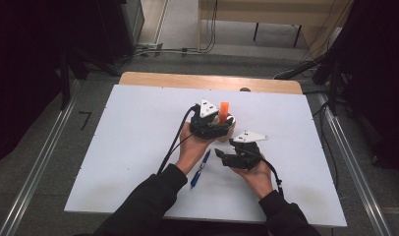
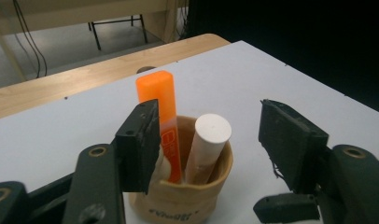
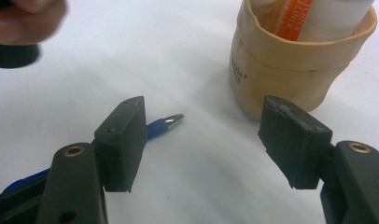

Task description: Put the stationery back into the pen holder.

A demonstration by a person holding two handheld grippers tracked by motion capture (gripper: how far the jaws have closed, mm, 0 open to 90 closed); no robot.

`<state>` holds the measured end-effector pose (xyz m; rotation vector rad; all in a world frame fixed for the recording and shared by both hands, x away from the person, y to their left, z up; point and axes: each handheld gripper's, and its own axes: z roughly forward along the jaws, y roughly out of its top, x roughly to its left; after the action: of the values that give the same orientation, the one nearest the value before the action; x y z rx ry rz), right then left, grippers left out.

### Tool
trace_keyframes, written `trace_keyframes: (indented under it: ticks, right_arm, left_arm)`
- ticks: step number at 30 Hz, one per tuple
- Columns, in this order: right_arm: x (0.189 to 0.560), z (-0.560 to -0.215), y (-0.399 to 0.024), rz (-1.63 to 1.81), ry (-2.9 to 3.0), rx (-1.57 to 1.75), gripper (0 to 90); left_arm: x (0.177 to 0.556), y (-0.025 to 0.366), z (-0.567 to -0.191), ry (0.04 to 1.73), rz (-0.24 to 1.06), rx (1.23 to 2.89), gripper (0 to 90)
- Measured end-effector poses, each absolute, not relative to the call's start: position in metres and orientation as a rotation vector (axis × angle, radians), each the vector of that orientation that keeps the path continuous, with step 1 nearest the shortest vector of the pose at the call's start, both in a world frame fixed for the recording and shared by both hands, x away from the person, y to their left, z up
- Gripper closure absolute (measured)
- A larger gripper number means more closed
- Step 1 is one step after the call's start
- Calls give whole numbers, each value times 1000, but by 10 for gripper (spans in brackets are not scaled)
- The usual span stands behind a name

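Note:
A tan soft cup stands on the white table and holds an orange marker and a white cylinder, both upright. My left gripper is open just in front of the cup's mouth, its jaws either side of the two sticks without touching them. In the high view the left gripper is at the cup, with the orange marker rising above it. My right gripper is open low over the table with nothing between its jaws. A blue pen lies by its left jaw, and the cup is just beyond its right jaw.
The white board covers most of a wooden table, with wide bare areas left and right of the hands. The blue pen lies between the two forearms. Dark curtains, cables and floor rails surround the table.

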<state>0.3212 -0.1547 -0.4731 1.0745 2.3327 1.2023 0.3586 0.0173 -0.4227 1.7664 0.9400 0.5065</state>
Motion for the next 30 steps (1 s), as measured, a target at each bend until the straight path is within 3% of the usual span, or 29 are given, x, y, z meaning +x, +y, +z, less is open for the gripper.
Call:
trace_keyframes:
  ticks: [6,19,30]
  right_arm:
    - [321,-472,-156,1213,2321,1081,286]
    - [319,-473,-154,1194,2323,1070,288]
    - [318,-475,-154,1187,2326,1080,290]
  left_arm:
    - [344,33,-424,968,508,1751,298]
    - [315,63,-448,1048,466,1732,200]
    - [301,78,-461,1063,460,1709,211]
